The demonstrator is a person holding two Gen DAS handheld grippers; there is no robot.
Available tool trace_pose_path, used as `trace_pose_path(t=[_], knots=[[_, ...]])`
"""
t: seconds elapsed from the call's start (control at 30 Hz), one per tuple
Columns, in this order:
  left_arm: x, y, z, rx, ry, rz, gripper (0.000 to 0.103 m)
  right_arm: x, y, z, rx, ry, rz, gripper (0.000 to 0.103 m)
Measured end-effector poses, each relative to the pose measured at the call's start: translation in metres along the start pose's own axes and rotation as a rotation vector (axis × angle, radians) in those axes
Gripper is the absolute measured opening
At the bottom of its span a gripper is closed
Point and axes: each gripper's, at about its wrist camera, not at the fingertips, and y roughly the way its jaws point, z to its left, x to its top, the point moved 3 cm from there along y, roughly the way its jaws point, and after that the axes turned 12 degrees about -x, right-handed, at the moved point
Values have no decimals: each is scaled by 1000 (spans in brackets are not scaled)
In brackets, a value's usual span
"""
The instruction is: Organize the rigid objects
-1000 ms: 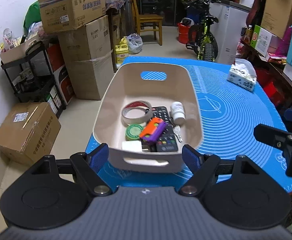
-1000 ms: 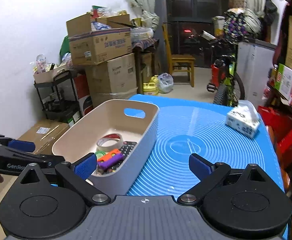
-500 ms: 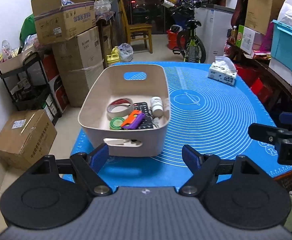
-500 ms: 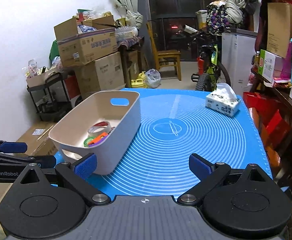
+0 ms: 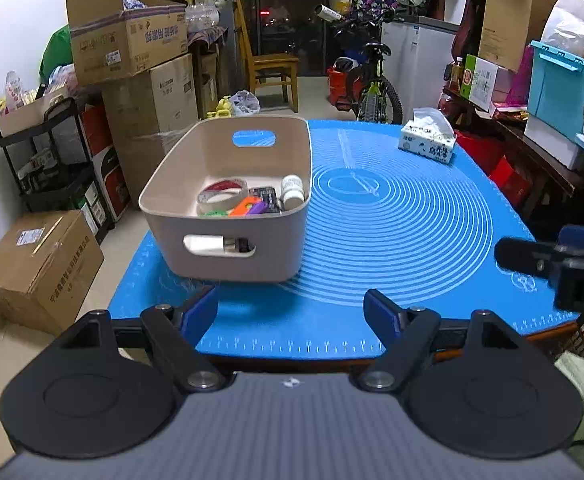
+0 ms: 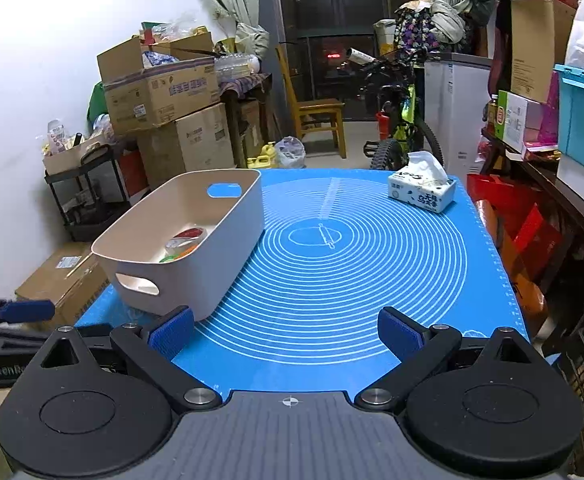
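Observation:
A beige plastic bin (image 5: 227, 256) stands on the left part of the blue mat (image 5: 404, 216); it also shows in the right wrist view (image 6: 219, 252). Inside lie a tape roll (image 5: 221, 196), a white bottle (image 5: 293, 191), an orange and purple item (image 5: 249, 206), a black remote (image 5: 265, 196) and a green disc (image 5: 211, 213). My left gripper (image 5: 292, 314) is open and empty, back from the bin at the table's near edge. My right gripper (image 6: 285, 332) is open and empty over the near edge, to the right of the bin.
A tissue box (image 5: 426, 142) sits at the mat's far right corner. Cardboard boxes (image 5: 131, 44) and a black shelf (image 5: 47, 160) line the left wall. A bicycle (image 5: 372, 84) and chair (image 5: 271, 68) stand beyond the table. A cluttered shelf (image 5: 552, 92) is on the right.
Both grippers have pulled back from the bin toward the table's near edge. The bin and its contents now appear smaller and farther away. Both stay open and empty.

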Motion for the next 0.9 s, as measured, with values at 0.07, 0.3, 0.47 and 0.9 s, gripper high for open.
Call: trace_pose_path(t=[0.07, 0.3, 0.47, 0.9], knots=[[-4, -1, 0, 7, 1, 0, 80, -3, -4, -1, -2, 8, -10, 98], [-8, -5, -1, 35, -7, -21, 80, -14, -12, -3, -11, 15, -32, 98], [-13, -7, -2, 52, 5, -41, 80, -20, -13, -6, -13, 34, -50, 98], [-16, -9, -1, 56, -5, -76, 80, -31, -16, -7, -18, 43, -83, 98]])
